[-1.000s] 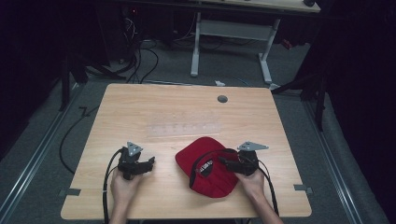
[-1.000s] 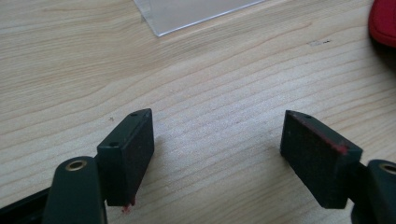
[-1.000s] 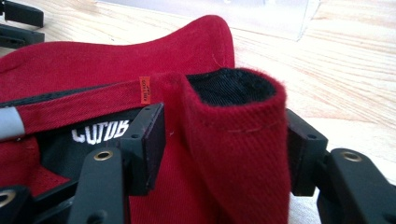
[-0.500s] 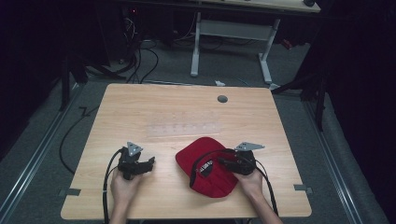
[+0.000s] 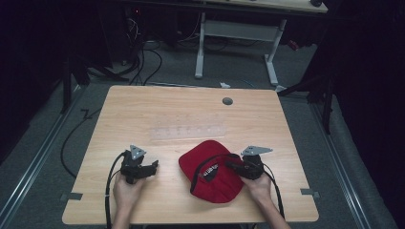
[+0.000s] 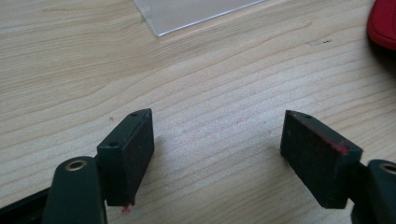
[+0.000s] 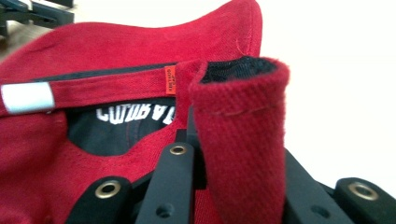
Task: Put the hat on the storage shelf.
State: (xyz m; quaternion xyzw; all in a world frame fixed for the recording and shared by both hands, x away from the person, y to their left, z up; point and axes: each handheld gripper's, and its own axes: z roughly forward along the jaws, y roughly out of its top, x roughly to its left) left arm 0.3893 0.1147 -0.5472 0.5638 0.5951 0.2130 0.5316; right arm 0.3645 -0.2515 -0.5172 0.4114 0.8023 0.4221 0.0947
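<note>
A red cap (image 5: 212, 172) lies upside down near the front of the wooden table (image 5: 191, 114), its black lining and white lettering showing. My right gripper (image 5: 234, 167) is shut on the cap's rim at its right side; in the right gripper view a fold of red fabric (image 7: 243, 140) stands pinched between the black jaws. My left gripper (image 5: 154, 167) rests on the table left of the cap, open. In the left gripper view its fingers (image 6: 128, 154) stand wide apart over bare wood, with the cap's edge (image 6: 384, 23) at the top right.
A clear plastic strip (image 5: 187, 131) lies across the middle of the table, its corner (image 6: 187, 14) ahead of the left gripper. A round grommet (image 5: 227, 101) sits near the far edge. Beyond the table are desk legs (image 5: 200, 47) and floor cables (image 5: 148, 57).
My right gripper has shifted slightly leftward with the cap's rim in it. The left gripper has stayed where it was.
</note>
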